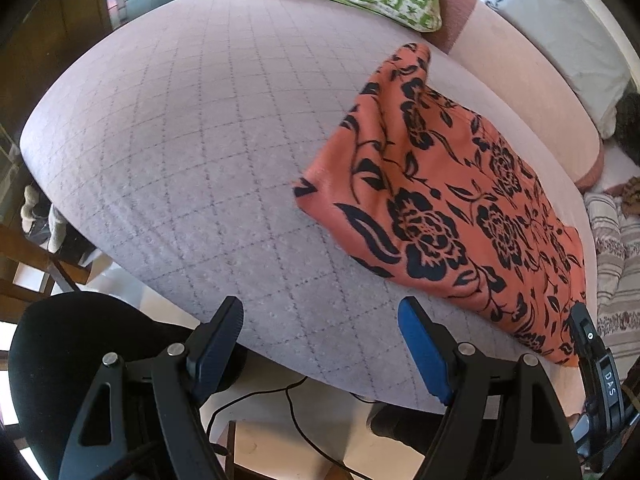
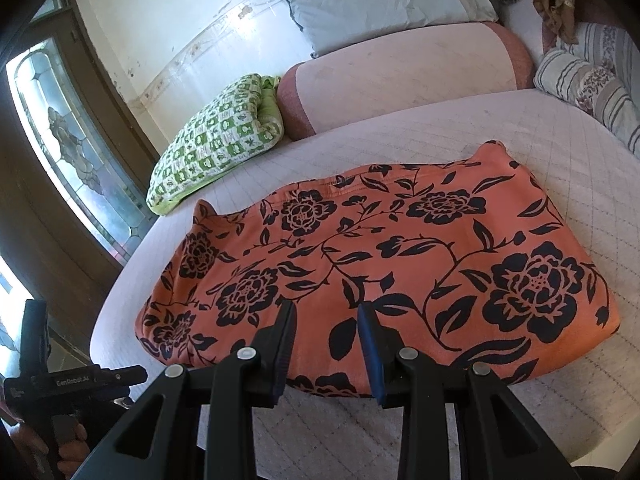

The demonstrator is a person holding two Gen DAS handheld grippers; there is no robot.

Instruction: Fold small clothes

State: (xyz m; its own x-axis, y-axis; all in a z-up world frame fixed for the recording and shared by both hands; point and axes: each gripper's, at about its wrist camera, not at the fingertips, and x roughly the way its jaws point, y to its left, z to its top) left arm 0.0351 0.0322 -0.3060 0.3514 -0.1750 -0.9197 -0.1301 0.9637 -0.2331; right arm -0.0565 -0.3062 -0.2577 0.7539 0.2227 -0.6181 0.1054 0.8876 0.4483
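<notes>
**Folded floral garment lies on the bed, both hand-held grippers free of it**

The orange cotton garment with a black flower print [image 2: 376, 264] lies as a flat, roughly rectangular bundle on the pale quilted bed [image 1: 180, 152], directly ahead of the right hand-held gripper [image 2: 326, 344] and off to the right of the left hand-held gripper [image 1: 320, 344]. The right one's jaws stand partly apart above the garment's near edge with nothing pinched between them; the left one's jaws are spread wide over bare quilt, also empty. Judging by the tidy edges, the fold looks close to finished, and the right gripper seems placed to press or take the near hem. A green-and-white patterned cushion [image 2: 216, 152] rests well beyond the garment
</notes>
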